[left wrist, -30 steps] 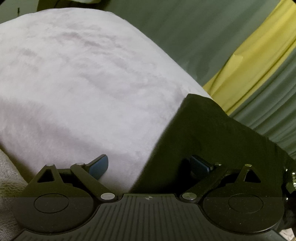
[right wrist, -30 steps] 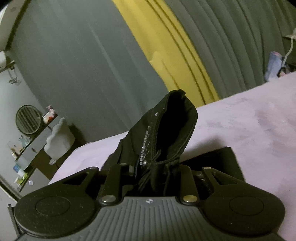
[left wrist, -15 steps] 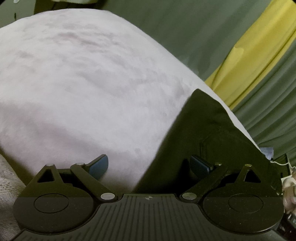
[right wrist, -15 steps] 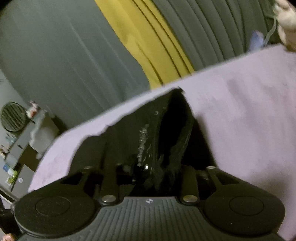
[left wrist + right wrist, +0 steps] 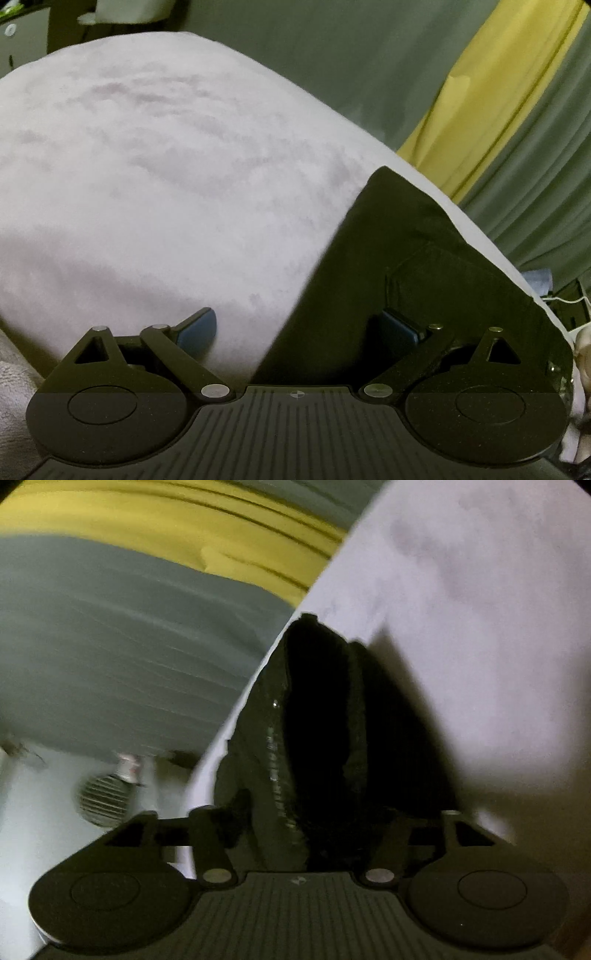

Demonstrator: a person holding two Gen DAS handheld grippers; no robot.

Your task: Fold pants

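Observation:
Black pants (image 5: 424,280) lie folded flat on the pale lilac blanket (image 5: 166,184), with one corner pointing toward the far bed edge. My left gripper (image 5: 299,326) is open and low over the bed. Its right blue pad (image 5: 399,326) is above the black cloth and its left pad (image 5: 199,325) is above the blanket, gripping nothing. In the right wrist view a bunched end of the pants (image 5: 317,720) with a shiny stitched seam stands between the jaws of my right gripper (image 5: 306,823). Those jaws are opening, the fingertips are hidden in the dark cloth, and the bunch rests on the blanket (image 5: 480,627).
Grey-green curtains (image 5: 295,55) and a yellow curtain (image 5: 498,92) hang beyond the bed's far edge. A white towel-like cloth (image 5: 11,369) lies at the lower left. Part of a person's hand (image 5: 583,343) shows at the right edge. A round slatted object (image 5: 99,801) sits past the bed.
My right gripper came down toward the bed and rolled, and its jaws spread apart around the bunched pants. The left gripper stayed open and barely shifted.

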